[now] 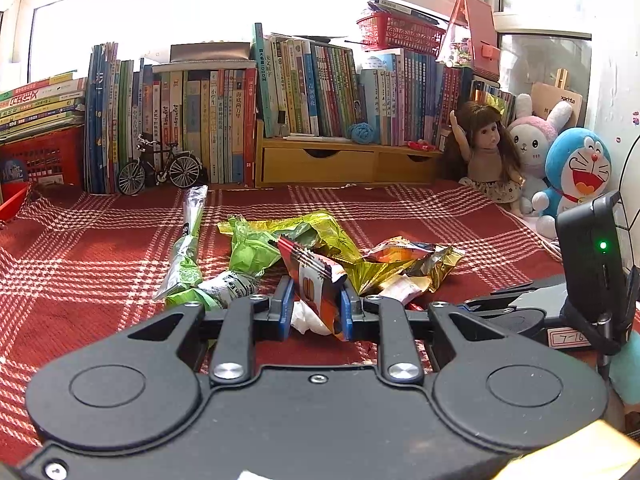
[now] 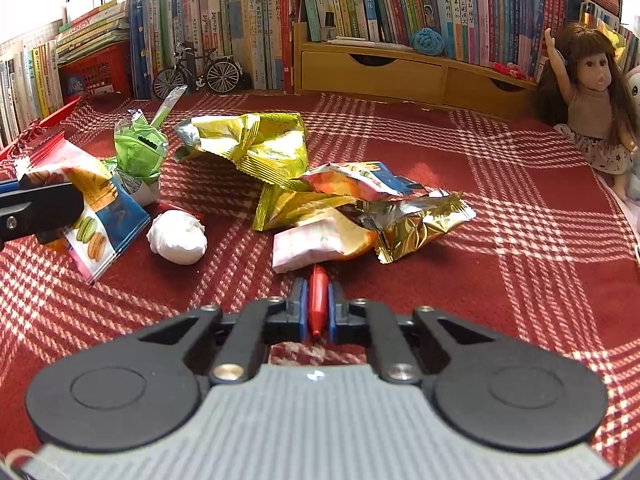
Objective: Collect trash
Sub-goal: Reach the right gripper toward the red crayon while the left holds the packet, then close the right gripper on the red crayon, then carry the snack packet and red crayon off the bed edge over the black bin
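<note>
- Trash piles ahead of us on the red plaid cloth (image 2: pixel 500 184).
- Our left hand-held gripper (image 1: pixel 316 312) pinches the macaron wrapper (image 1: pixel 316 280), lifting it clear.
- Our right hand-held gripper (image 2: pixel 318 312) clamps a red tube (image 2: pixel 318 300), just before the pink packet (image 2: pixel 316 246).

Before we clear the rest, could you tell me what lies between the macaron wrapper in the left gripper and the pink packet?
In the right wrist view, a crumpled white tissue ball lies on the red plaid cloth between the macaron wrapper and the pink packet.

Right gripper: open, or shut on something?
Shut: the right gripper has both blue pads pressed against a small red wrapper, just above the plaid cloth.
</note>
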The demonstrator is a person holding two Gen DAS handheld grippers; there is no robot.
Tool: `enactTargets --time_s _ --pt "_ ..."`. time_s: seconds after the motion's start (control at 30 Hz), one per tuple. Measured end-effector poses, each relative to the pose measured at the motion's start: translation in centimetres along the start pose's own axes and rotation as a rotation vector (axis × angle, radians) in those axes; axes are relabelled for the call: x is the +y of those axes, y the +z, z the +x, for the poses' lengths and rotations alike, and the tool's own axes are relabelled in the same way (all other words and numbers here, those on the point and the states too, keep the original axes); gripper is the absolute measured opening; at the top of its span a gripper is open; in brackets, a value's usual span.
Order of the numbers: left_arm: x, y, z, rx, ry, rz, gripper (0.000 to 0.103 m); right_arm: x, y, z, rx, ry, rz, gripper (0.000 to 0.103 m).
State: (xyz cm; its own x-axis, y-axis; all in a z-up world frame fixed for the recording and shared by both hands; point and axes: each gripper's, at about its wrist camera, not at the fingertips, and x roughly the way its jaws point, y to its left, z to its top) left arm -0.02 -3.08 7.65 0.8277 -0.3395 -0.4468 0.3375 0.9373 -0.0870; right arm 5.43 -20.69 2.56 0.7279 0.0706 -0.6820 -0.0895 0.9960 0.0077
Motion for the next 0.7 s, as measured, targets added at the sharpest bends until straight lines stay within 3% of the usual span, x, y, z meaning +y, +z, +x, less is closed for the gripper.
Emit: enactTargets --time_s 0.7 --pt "-0.6 -1.0 -5.0 -0.025 -0.030 -0.017 0.022 -0.3 -1.9 -7.1 -0.070 0.102 0.039 0.014"
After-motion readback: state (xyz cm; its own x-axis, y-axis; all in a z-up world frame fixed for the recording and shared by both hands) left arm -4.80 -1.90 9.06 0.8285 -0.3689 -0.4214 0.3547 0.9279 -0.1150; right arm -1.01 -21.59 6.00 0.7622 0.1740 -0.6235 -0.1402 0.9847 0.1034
